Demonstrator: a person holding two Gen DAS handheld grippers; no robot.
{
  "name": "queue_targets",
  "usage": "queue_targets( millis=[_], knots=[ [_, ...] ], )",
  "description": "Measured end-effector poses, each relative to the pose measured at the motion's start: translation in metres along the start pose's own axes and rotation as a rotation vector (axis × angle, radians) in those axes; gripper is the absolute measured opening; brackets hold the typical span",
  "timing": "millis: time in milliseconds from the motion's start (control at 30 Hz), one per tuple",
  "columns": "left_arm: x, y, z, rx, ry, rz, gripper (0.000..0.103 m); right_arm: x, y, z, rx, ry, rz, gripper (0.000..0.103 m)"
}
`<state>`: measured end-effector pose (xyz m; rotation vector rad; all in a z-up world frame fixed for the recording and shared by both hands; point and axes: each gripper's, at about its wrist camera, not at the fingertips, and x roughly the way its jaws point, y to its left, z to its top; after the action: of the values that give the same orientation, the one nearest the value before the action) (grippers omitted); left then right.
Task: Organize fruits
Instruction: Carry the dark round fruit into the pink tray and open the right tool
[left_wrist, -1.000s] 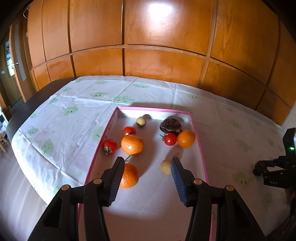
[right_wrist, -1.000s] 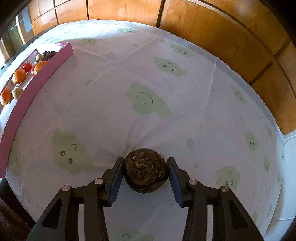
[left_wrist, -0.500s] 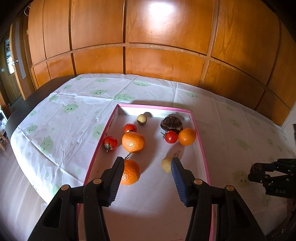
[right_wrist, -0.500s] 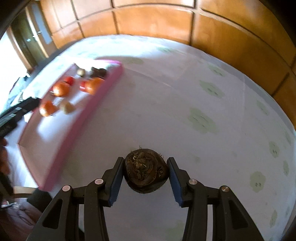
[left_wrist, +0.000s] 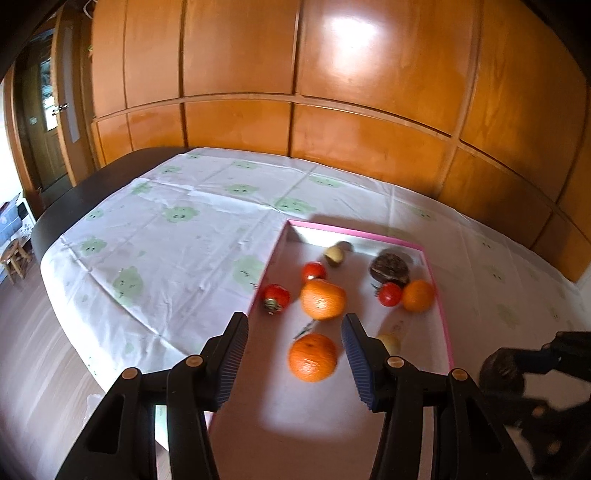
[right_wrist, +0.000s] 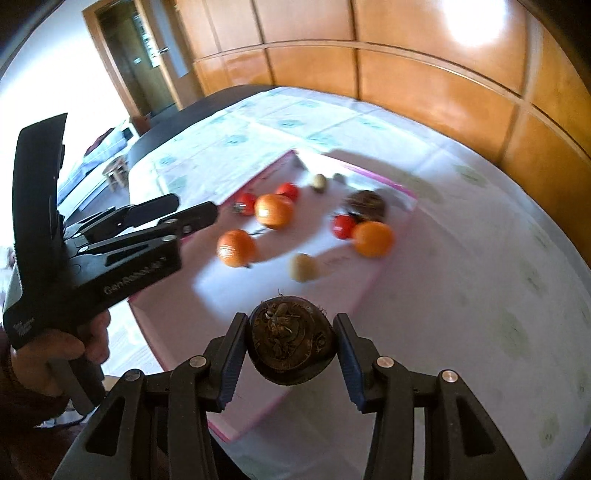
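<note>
A pink-rimmed tray (left_wrist: 447, 332) on the table holds oranges (left_wrist: 313, 356), red tomatoes (left_wrist: 276, 296), small yellowish fruits (left_wrist: 334, 254) and a dark brown fruit (left_wrist: 389, 268). My right gripper (right_wrist: 290, 345) is shut on another dark brown fruit (right_wrist: 290, 341) and holds it in the air over the tray's near right edge (right_wrist: 364, 291). My left gripper (left_wrist: 293, 356) is open and empty above the tray's near end, with an orange between its fingers in view. It also shows in the right wrist view (right_wrist: 192, 214), at the left.
A white tablecloth (left_wrist: 177, 243) with green smiley faces covers the table. Wooden wall panels (left_wrist: 332, 129) stand behind it. A door (left_wrist: 48, 122) and a small stool (left_wrist: 14, 258) are at the far left. The table edge runs along the left.
My right gripper has carried the dark brown fruit off the tablecloth and leftward to the tray. My left gripper has drifted a little to the left over the tray.
</note>
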<state>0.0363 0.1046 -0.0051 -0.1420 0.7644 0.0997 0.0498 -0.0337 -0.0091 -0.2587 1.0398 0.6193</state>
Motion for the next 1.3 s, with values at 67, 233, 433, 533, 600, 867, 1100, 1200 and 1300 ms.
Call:
queue_targets(
  millis=[67, 233, 433, 533, 600, 867, 1100, 1200, 1300],
  knots=[
    [0.000, 0.004, 0.001, -0.009, -0.002, 0.007, 0.053, 0.010, 0.010, 0.001, -0.029, 0.019, 0.014, 0.047],
    [-0.001, 0.012, 0.001, -0.024, -0.011, 0.021, 0.053, 0.036, 0.029, 0.000, -0.087, 0.075, 0.023, 0.047],
    [-0.001, 0.016, -0.001, -0.031, -0.007, 0.026, 0.053, 0.059, 0.029, 0.006, -0.112, 0.095, -0.060, 0.047],
    [-0.001, 0.017, -0.001, -0.031, -0.008, 0.024, 0.053, 0.069, 0.022, 0.010, -0.101, 0.113, -0.087, 0.048],
    [-0.001, 0.017, -0.001, -0.028, -0.009, 0.021, 0.053, 0.075, 0.019, 0.010, -0.098, 0.129, -0.098, 0.048],
    [0.000, 0.012, -0.002, -0.017, -0.005, 0.013, 0.053, 0.082, 0.008, 0.010, -0.047, 0.128, -0.122, 0.048],
    [-0.001, 0.007, -0.003, -0.004, -0.009, 0.005, 0.053, 0.075, 0.003, 0.014, -0.014, 0.086, -0.146, 0.051],
    [-0.002, 0.005, -0.003, -0.001, -0.007, 0.000, 0.053, 0.069, 0.003, 0.011, 0.012, 0.066, -0.129, 0.052],
    [-0.003, 0.003, -0.003, 0.004, -0.009, -0.006, 0.053, 0.061, 0.003, 0.009, 0.034, 0.029, -0.130, 0.052]
  ],
)
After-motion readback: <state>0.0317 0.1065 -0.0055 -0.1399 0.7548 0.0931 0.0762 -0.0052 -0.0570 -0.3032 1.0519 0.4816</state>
